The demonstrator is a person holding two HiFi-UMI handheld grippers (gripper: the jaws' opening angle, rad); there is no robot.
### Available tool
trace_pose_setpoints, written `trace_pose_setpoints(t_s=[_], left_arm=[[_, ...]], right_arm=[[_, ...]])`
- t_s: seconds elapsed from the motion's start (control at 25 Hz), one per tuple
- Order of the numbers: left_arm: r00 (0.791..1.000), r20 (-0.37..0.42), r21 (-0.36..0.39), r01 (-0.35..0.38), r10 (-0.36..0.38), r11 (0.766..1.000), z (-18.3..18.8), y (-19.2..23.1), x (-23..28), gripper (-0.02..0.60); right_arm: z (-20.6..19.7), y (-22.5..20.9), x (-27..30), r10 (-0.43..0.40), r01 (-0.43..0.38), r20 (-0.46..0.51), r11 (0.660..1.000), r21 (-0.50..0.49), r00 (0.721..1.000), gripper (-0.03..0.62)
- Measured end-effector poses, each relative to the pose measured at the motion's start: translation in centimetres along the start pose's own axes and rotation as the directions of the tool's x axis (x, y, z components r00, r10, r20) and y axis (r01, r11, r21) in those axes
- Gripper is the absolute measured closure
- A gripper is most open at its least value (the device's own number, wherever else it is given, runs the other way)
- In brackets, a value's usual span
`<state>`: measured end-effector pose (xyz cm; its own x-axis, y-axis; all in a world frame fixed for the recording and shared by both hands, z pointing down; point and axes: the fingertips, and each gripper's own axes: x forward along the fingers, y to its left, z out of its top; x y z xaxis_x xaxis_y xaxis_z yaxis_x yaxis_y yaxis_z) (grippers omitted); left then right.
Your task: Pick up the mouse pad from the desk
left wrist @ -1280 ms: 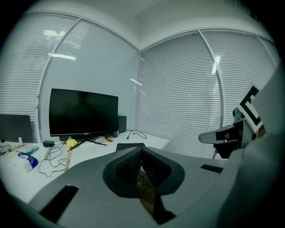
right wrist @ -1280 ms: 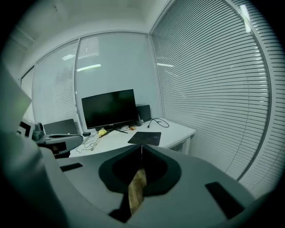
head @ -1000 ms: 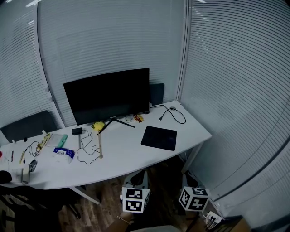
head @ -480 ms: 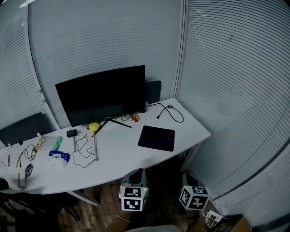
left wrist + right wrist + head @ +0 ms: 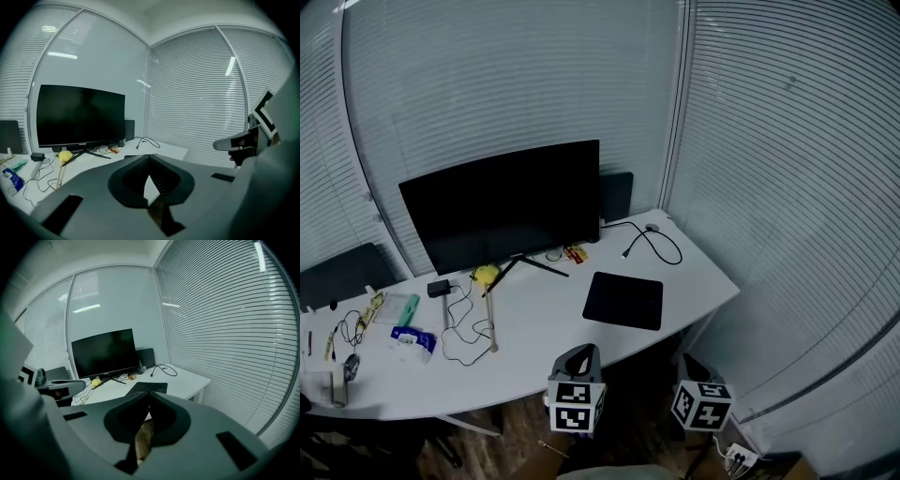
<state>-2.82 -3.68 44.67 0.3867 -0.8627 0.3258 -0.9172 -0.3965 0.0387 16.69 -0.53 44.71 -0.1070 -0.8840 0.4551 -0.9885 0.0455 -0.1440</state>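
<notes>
So far nothing of the pick-up is done: the mouse pad (image 5: 623, 300) lies flat on the white bench (image 5: 534, 328), a little right of the centre of the head view. It is close to the bench's front edge, below the looped black cable (image 5: 654, 244) and to the right of the monitor (image 5: 502, 204) stand. Nothing rests on it and nothing touches it.

Both claws sit at the bottom of that frame, off the bench and over the wooden floor (image 5: 520, 441). The left claw (image 5: 579, 354) is just below the front edge and lower left of the pad. The right claw (image 5: 690, 364) is lower right of it, past the bench's curved corner.

In the left gripper view the left claw's jaws meet at their tips with nothing between them. The bench top shows beyond, and the jaws cover almost all of the pad there. In the right gripper view the right claw's jaws are likewise together and empty. The pad shows as a dark sheet just above their tip, with bare bench surface around it.

As I judge it, this is the approach, and the whole task is left. One claw has to come over the bench edge, part its jaws, catch an edge of the thin pad (likely the near edge or a corner), close on it and lift it free. A flat pad probably gives little to bite, so getting a jaw under it looks the hard part
</notes>
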Motion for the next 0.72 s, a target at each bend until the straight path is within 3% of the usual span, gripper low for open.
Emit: trace_pose_setpoints(t_s=[0.72], left_arm=[[0.999,-0.006,0.009,0.044,-0.044,0.999,4.5,4.6,10.1,0.563]], right_arm=[[5.4,-1.0,9.4,-0.053,0.053,-0.007,0.998,0.015,0.999,0.56]])
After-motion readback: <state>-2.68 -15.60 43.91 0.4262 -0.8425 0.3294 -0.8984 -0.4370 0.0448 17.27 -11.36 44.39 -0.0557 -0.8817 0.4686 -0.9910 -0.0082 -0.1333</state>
